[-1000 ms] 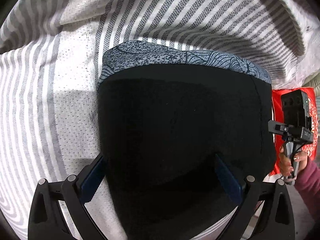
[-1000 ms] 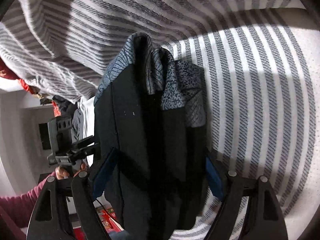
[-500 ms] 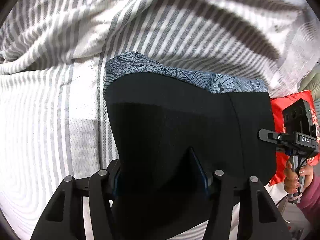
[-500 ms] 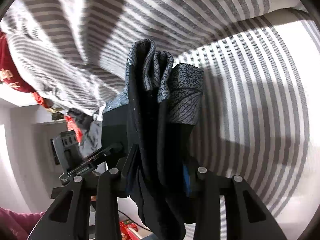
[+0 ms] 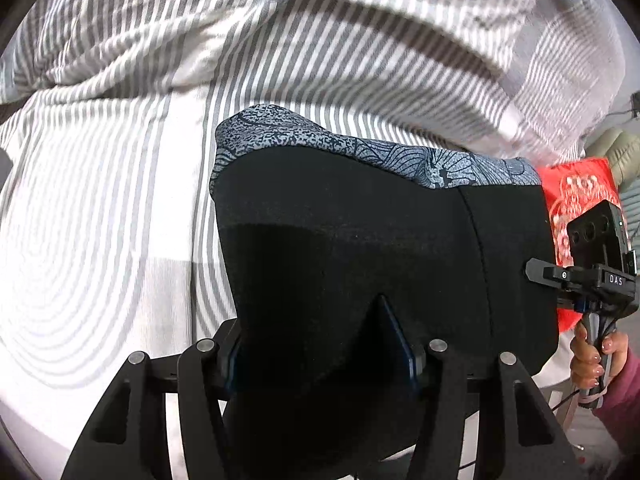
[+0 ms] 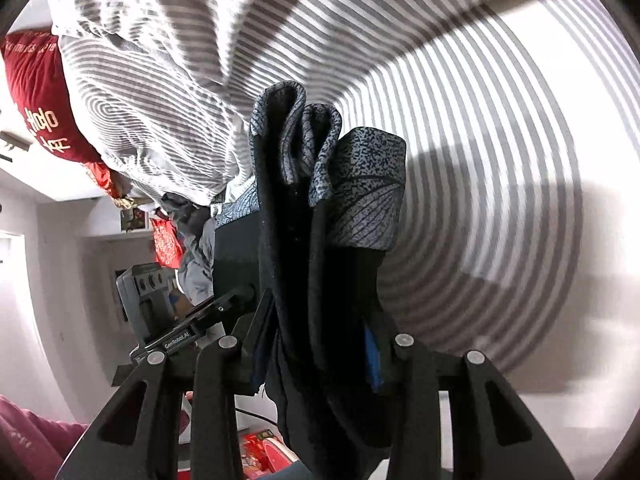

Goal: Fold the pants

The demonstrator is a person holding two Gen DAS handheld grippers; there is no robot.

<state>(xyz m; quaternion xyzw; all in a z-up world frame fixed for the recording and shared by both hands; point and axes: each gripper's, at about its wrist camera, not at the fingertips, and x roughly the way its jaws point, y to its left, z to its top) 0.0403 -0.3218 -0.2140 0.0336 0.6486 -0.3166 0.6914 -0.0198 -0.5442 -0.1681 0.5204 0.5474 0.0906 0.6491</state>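
Both tongs [image 5: 320, 354] [image 6: 316, 354] clamp black pants [image 5: 360, 240] above a grey-striped bedsheet [image 5: 100, 200] near red cushions [image 6: 36, 92]

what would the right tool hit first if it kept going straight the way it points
The right tool is shut on the pants; beyond them, probably the striped bedsheet, though depth is unclear.

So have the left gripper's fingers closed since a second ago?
Yes. The left gripper has shut inward on the black pants, over the striped bedsheet.
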